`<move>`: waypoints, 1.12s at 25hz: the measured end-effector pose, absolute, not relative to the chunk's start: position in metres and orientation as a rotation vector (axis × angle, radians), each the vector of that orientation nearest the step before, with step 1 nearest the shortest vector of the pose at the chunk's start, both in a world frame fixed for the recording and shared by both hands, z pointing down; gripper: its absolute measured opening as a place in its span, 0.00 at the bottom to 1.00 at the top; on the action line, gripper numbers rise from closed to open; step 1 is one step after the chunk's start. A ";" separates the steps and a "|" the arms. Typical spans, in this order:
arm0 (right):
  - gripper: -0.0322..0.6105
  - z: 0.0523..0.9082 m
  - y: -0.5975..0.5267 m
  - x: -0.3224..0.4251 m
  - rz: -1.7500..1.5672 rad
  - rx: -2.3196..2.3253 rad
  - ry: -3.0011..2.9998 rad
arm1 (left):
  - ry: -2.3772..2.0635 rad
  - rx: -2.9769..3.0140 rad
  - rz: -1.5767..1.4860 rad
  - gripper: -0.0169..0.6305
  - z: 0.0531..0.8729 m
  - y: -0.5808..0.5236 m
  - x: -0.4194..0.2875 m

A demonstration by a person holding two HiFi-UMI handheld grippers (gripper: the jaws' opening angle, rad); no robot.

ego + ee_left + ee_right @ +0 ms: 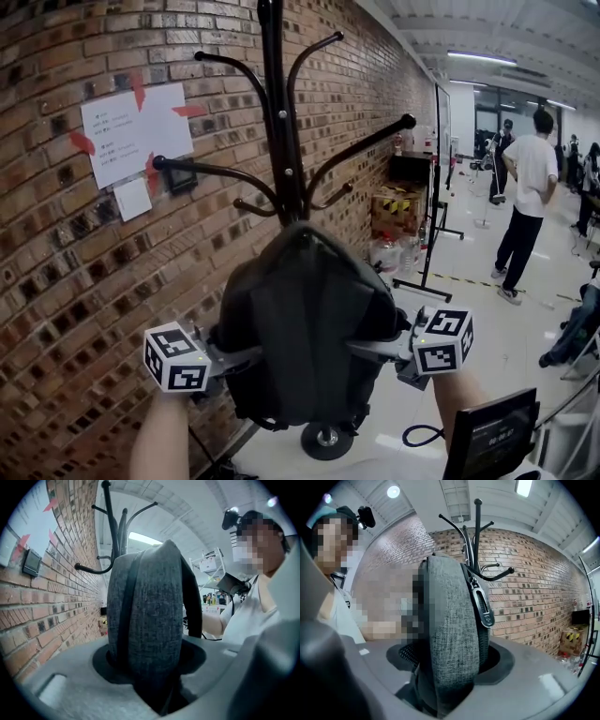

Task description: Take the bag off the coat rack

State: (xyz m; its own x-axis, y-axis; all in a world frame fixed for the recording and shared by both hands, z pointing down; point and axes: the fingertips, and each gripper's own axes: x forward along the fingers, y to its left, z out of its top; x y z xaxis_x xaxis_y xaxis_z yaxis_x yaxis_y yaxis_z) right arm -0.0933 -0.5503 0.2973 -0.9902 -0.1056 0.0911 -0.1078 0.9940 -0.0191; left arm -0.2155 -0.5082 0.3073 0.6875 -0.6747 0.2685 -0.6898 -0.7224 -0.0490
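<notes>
A dark grey backpack (300, 319) hangs in front of the black coat rack (277, 112), its top just under the lower hooks. How it hangs on a hook is hidden. My left gripper (225, 354) clamps the bag's left side and my right gripper (380, 349) clamps its right side, at about the same height. In the left gripper view the grey bag (145, 620) fills the gap of the left gripper (150, 677), pinched between the jaws. In the right gripper view the bag (450, 634), with a zip pull, is squeezed in the right gripper (447, 677).
A brick wall (75, 281) with a taped paper notice (136, 131) runs close on the left. The rack's round base (326, 439) stands on the pale floor below the bag. A dark screen (492, 436) sits at bottom right. A person in a white shirt (527, 187) stands far right.
</notes>
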 end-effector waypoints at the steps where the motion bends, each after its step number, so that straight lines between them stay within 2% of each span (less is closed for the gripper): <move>1: 0.54 0.297 -0.544 -0.091 0.036 0.165 -3.046 | -1.149 2.836 0.418 0.35 0.307 -0.502 -0.213; 13: 0.53 0.333 -0.406 -0.058 0.090 0.160 -3.027 | -1.083 2.792 0.341 0.33 0.346 -0.367 -0.180; 28: 0.55 0.349 -0.088 -0.027 0.187 0.140 -3.037 | -1.075 2.710 0.347 0.32 0.359 -0.053 -0.147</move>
State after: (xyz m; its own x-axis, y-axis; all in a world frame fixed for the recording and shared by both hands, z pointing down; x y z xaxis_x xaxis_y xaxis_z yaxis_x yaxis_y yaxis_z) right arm -0.0270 -0.0884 0.3487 -0.9913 -0.0855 0.1005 -0.0972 0.9883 -0.1175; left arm -0.1471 -0.0533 0.3591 0.7070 -0.6448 0.2906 -0.6931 -0.7135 0.1031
